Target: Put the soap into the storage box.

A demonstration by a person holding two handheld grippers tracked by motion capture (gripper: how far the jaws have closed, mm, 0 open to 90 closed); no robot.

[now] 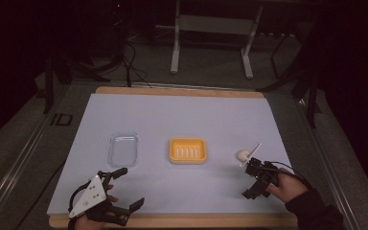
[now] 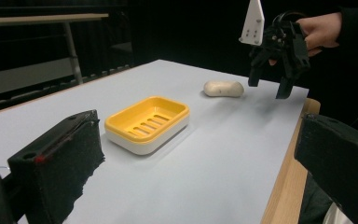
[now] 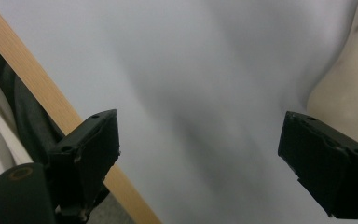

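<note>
— Walk me across the table from the left. What have you got?

— In the high view my left gripper (image 1: 124, 188) sits at the lower left of the frame, jaws spread wide and holding nothing. Just above it lies the clear lid (image 1: 123, 149), flat on the white sheet (image 1: 182, 115) and apart from everything else. In the middle of the frame is the yellow soap dish (image 1: 188, 150), and its slotted tray is bare.

— And the soap?

— The bar of soap (image 1: 243, 155) lies right of the dish, near but not touching it, directly on the sheet. In the left gripper view it shows toward the upper right (image 2: 223, 88), beyond the dish (image 2: 147, 123).

— Your other tool?

— My right gripper (image 1: 253, 178) is at the lower right of the high view, just below the soap. Its jaws are spread too, nothing between them. In its own view a pale edge of the soap (image 3: 349, 88) shows at the upper right, beyond the jaws rather than between them.

— So how far along are you?

— Barely started, I'd judge. Nothing is picked up, the dish is unfilled, the lid is off. What is left, as I read it: close on the soap, set it in the dish, then likely bring the lid over.
</note>
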